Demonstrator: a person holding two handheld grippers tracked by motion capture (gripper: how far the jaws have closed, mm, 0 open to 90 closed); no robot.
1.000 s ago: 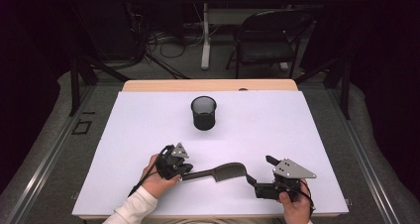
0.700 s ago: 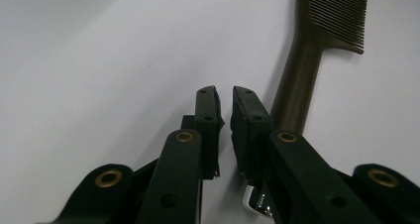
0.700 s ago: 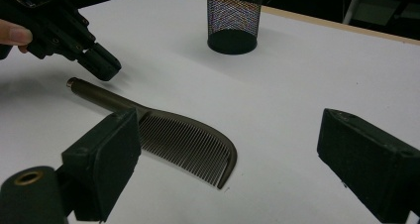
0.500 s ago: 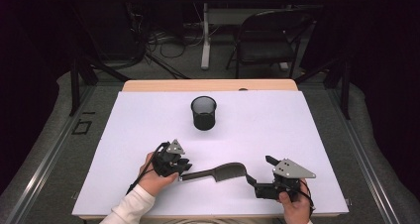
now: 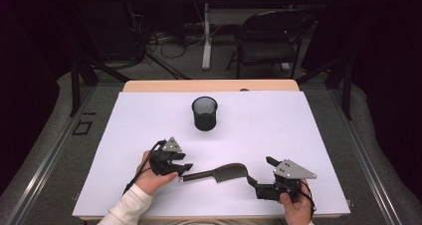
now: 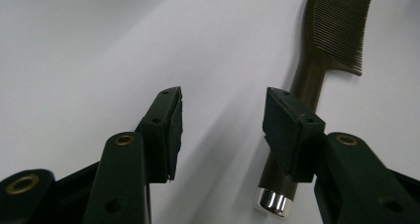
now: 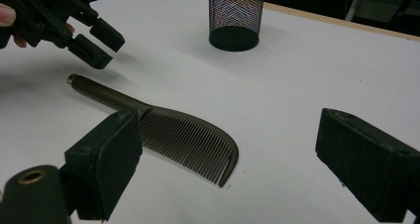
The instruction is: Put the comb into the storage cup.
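The left gripper [image 5: 183,171] has just been opening its jaws; they now stand half apart with nothing between them. The comb [image 5: 219,173] lies flat on the near table [image 5: 308,125], released, its handle beside one jaw. The right gripper [image 5: 254,181] waits wide open and empty near the comb's teeth, so I judge the set-down finished.

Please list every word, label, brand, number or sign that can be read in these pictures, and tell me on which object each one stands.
No readable text: the comb, the mesh cup, the white table cover and both grippers' fingers bear no lettering, number or sign.
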